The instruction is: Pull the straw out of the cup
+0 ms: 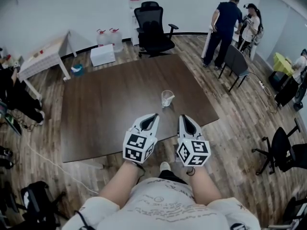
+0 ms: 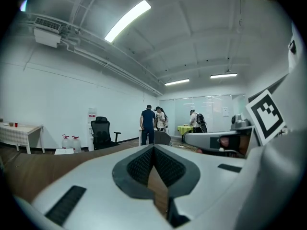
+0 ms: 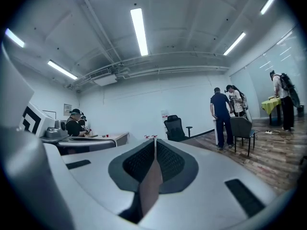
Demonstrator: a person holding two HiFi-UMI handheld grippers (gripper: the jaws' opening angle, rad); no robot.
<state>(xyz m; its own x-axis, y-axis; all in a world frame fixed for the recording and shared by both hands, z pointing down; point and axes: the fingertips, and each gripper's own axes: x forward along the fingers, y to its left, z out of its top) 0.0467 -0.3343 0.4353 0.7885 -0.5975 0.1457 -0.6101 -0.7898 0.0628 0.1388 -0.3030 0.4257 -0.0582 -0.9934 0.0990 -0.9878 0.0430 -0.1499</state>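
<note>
A clear plastic cup with a straw in it stands on the dark brown table, right of its middle. Both grippers hover over the table's near edge, short of the cup. My left gripper is shut with nothing in it, its tips touching. My right gripper is shut and empty too. In the left gripper view the jaws meet at the tip, and the same in the right gripper view. Neither gripper view shows the cup.
A black office chair stands beyond the table's far edge. A white box and water jugs sit at the back left. Two people stand at the back right by a chair. Another office chair is at right.
</note>
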